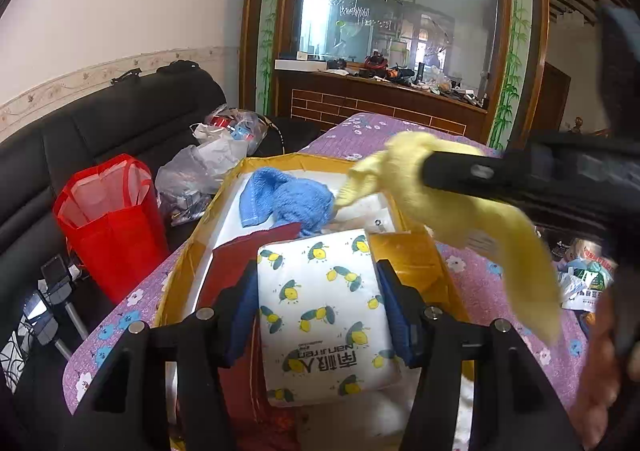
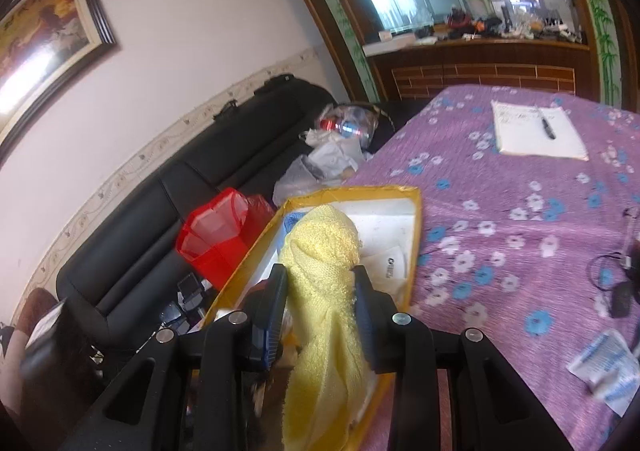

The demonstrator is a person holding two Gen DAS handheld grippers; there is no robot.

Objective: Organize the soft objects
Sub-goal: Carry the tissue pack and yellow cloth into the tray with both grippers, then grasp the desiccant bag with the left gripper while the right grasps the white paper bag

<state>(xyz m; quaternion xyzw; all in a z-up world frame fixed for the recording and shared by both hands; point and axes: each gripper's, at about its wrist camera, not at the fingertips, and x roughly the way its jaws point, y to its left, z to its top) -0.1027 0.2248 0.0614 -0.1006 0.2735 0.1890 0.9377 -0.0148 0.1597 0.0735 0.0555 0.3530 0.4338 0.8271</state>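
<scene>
Progress looks approx. halfway: blue towel [image 1: 286, 197] and dark red cloth [image 1: 240, 263] already lie in the yellow box [image 1: 404, 247] on the desk [image 2: 520, 211]; left hand-held gripper [image 1: 318, 301] grips the lemon-print tissue pack [image 1: 324, 315] over the box's near end; right hand-held gripper [image 2: 320, 287] clamps the yellow towel [image 2: 324, 271] above the box; both still need releasing inside.

Right gripper [image 2: 320, 291] closed on yellow towel [image 2: 326, 251], which bunches above the fingers and hangs below them. Towel held over open yellow-edged box [image 2: 414, 235] (white lining, blue cloth [image 2: 291, 219] inside at left). Box sits on purple floral tablecloth [image 2: 520, 211]; notepad [image 2: 536, 131] with pen [image 2: 546, 123] lies further back.
</scene>
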